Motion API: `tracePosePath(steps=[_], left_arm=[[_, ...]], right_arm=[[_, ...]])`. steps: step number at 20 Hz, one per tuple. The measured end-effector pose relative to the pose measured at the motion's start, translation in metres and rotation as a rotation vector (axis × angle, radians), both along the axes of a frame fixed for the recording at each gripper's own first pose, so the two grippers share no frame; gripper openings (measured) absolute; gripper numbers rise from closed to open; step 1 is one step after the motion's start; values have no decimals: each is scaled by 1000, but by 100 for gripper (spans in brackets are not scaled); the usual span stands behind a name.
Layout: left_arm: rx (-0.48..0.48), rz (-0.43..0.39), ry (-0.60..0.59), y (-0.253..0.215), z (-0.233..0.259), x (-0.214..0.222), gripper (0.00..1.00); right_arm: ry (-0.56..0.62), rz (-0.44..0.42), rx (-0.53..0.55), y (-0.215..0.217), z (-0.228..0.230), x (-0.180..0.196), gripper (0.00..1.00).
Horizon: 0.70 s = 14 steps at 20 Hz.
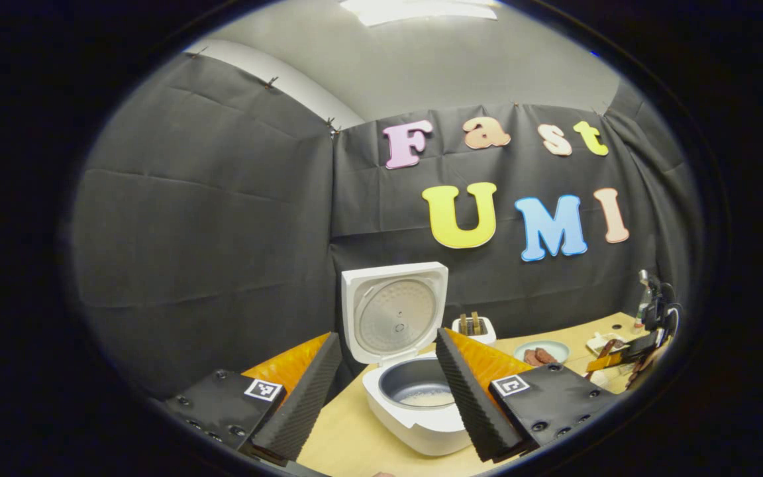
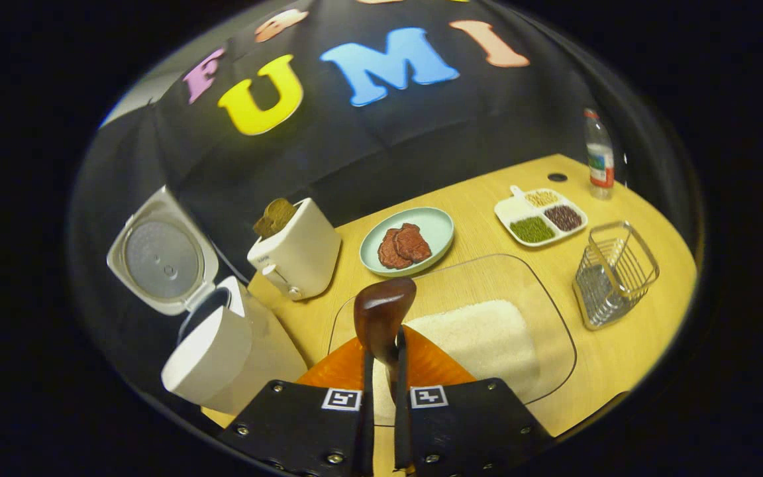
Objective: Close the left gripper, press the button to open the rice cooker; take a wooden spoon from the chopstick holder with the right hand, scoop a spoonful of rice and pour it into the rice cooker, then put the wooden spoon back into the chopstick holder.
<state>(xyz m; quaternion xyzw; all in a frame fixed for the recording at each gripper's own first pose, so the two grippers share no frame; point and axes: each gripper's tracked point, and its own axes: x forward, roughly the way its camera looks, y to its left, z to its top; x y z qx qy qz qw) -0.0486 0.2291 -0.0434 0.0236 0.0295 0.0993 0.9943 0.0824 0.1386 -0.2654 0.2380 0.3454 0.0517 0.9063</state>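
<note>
Both tongs show at the bottom of their own views. Left gripper [image 1: 381, 391] has its fingers spread wide with nothing between them, and the rice cooker [image 1: 421, 404] sits just past them at about 6 o'clock in the left gripper view. Its lid [image 1: 395, 311] stands straight up and open, and a little white rice lies in the dark pot. Far off at 3 o'clock in that view you can see the other tongs. Right gripper [image 2: 381, 351] has its fingers pulled in narrow, pinching the handle of the wooden spoon [image 2: 383, 311], whose dark round bowl sticks up at the middle of the right gripper view. Right behind the spoon is a clear tray [image 2: 554, 331] with a heap of white rice [image 2: 481, 338] in it. The wire chopstick holder [image 2: 613, 275] stands at 3 o'clock on the wooden table [image 2: 646, 344]. At 9 o'clock the rice cooker sits open, with a white toaster [image 2: 299, 252] beside it. A green plate [image 2: 438, 228] with brown slices is at 12 o'clock, near a small dish of beans [image 2: 540, 215] and a bottle [image 2: 599, 156].
</note>
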Motion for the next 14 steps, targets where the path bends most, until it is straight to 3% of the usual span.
tracePosePath(steps=[1,4,5,6,14], left_arm=[[2,-5,-1,-2,1,1,99],[18,-23,-7,-11,6,4,99],[23,-29,-8,-15,8,4,93],[27,-34,-9,-19,10,6,99],[39,-57,-32,-44,20,6,99]], right_arm=[[19,-41,56,-10,-2,0,13],[46,-134,197,-34,-2,-5,13],[42,-155,232,-41,-1,-6,13],[38,-170,263,-47,1,-6,12],[-8,-206,433,-67,34,2,12]])
